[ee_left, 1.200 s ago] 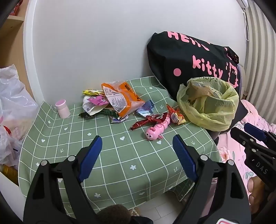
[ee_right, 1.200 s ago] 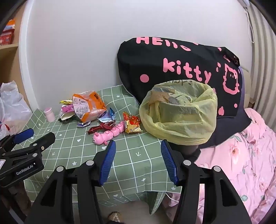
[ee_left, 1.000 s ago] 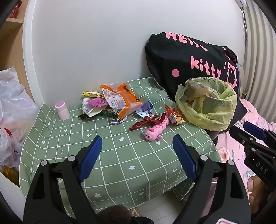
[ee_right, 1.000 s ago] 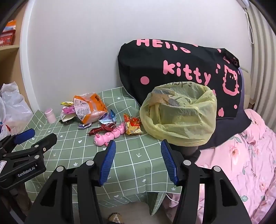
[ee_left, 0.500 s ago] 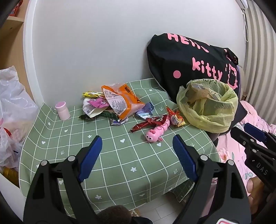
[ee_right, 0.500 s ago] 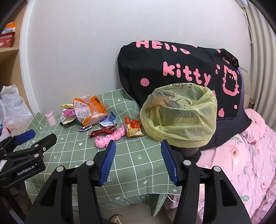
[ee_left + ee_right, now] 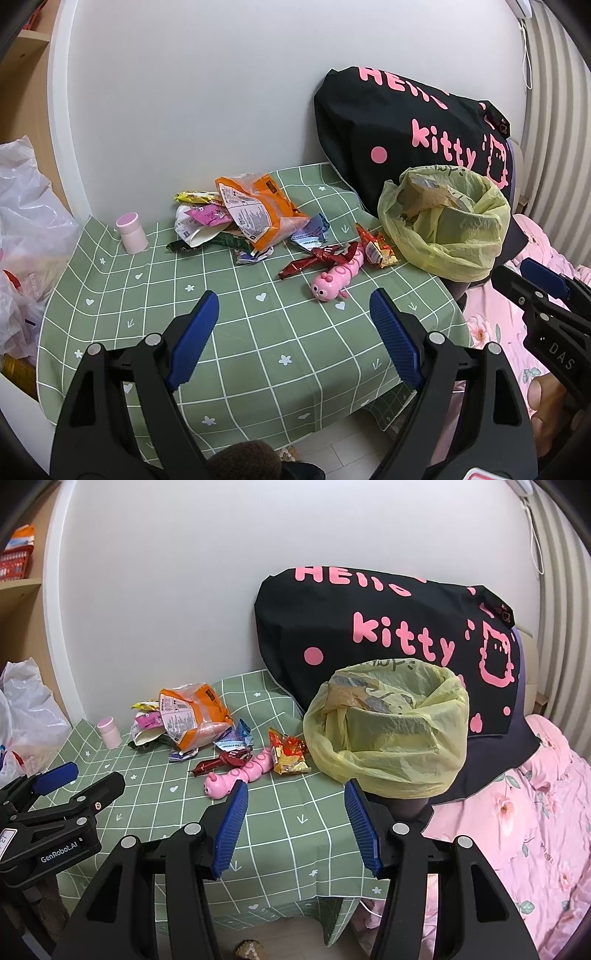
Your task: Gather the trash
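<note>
While I am holding both tools low at the bottom of each frame, the left gripper (image 7: 290, 314) is standing released, its blue ribbed pads wide apart over the green checked tablecloth (image 7: 236, 332) with nothing between them. The right gripper (image 7: 295, 808) is likewise standing open and empty, hanging above the cloth's near edge.

Just beyond the pads, near the centre of the left view, a pink caterpillar-shaped plastic toy (image 7: 338, 275) is lying on the cloth, touching a crumpled dark red wrapper (image 7: 317, 258) and sitting beside a red and yellow snack packet (image 7: 376, 249). Slightly further up, a blue and white torn wrapper (image 7: 310, 236) is resting next to an orange foil snack bag (image 7: 258, 210), which is lying over a heap of pink, yellow and green wrappers (image 7: 203, 221). Left of that heap, a small pink cylindrical bottle (image 7: 131, 232) is standing upright.

At the right of the frame, a yellow plastic trash bag (image 7: 447, 225) is gaping open, already holding crumpled paper, and leaning against a black cushion with pink lettering (image 7: 402, 125).
</note>
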